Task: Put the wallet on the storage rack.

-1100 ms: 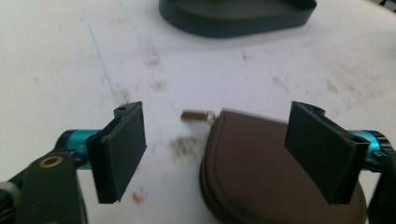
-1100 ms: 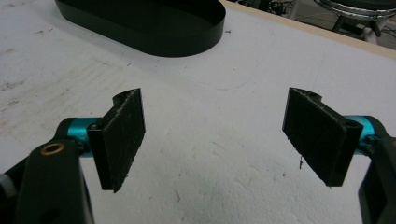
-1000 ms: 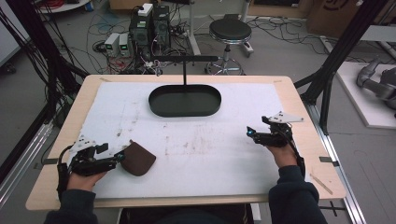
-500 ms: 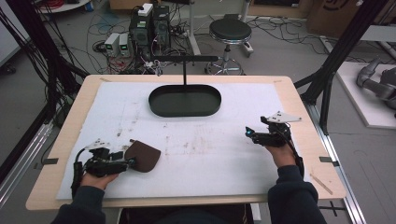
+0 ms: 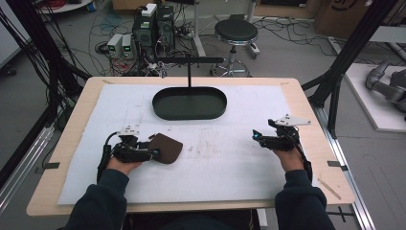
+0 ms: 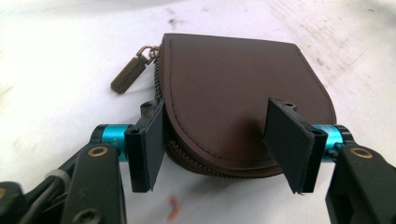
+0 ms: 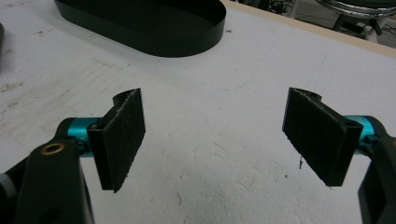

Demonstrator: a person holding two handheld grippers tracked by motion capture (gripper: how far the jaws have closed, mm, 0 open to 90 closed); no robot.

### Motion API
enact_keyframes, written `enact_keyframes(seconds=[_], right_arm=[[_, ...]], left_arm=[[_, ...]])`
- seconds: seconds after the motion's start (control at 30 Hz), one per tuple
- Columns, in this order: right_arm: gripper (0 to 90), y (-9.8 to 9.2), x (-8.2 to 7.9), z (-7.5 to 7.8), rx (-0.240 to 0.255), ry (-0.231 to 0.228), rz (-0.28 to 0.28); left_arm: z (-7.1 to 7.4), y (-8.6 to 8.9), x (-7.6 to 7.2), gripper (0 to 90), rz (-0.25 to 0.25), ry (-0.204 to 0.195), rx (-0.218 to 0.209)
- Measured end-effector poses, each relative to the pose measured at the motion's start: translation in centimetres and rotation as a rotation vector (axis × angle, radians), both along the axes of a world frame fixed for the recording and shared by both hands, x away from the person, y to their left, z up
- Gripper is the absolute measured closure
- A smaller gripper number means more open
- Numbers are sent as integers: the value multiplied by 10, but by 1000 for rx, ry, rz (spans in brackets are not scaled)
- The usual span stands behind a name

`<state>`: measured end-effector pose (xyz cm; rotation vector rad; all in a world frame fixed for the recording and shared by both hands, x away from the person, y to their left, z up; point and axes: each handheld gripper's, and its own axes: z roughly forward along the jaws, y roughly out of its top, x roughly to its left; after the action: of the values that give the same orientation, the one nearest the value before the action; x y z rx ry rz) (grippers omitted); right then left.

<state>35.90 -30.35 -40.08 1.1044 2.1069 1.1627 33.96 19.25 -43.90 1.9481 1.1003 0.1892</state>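
the left gripper (image 6: 212, 149) is closing its jaws around the rounded end of a brown leather zip pouch (image 6: 233, 98); the left pad (image 6: 148, 144) is touching the zippered edge while the other is standing just off the flap, so the grip is not yet made (the brass zipper pull (image 6: 130, 74) is lying clear, off to one side). the pouch is lying flat on the white mat (image 5: 230, 158), near the person's side, well apart from the black oval tray (image 5: 189, 103) farther back. the right gripper (image 5: 258, 138) is hovering with jaws wide apart over bare mat, holding nothing. this looks like the grasping step; next the jaws need to finish pinching before any lift, probably toward the tray.
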Motion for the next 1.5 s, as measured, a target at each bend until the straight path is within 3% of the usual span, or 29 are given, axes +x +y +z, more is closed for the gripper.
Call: enact_keyframes(seconds=[0.43,0.63,0.9,1.0,1.13,1.33,1.43,1.5], right_arm=[[215,2,1,0,-4,0,9],[216,3,1,0,-5,1,13],[215,3,1,-1,-6,1,15],[215,4,1,-1,-5,2,15],[215,6,1,-1,0,1,25],[215,16,1,-2,28,13,59],[215,28,2,-1,56,24,96],[215,39,3,-1,73,32,122]], left_arm=[[2,-33,20,468,-83,-32,20],[2,-63,25,472,-130,-39,23],[0,-84,28,476,-155,-49,1],[1,-81,28,477,-155,-56,-11],[6,-71,25,448,-118,-110,-24],[13,-34,16,356,-58,-208,-58],[15,-20,13,290,-27,-227,-63],[18,0,7,253,12,-250,-51]])
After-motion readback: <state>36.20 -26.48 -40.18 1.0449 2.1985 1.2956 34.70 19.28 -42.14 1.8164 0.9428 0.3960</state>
